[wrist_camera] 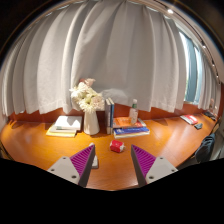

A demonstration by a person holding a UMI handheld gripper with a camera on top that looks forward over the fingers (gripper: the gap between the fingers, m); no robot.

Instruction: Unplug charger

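White curtains [110,55] hang across the far side, and below them we see a wooden table [160,140] curving left to right. On it, far left, lies an open book [64,125]; beside it stands a white vase of pale flowers [90,105]. To the right sits a stack of books [130,128] with a bottle [134,110] behind. Our gripper [113,160] has its purple pads [83,158] spread apart, holding nothing. Just ahead, between them, rests a small red object [117,146], possibly the charger, though we cannot tell.
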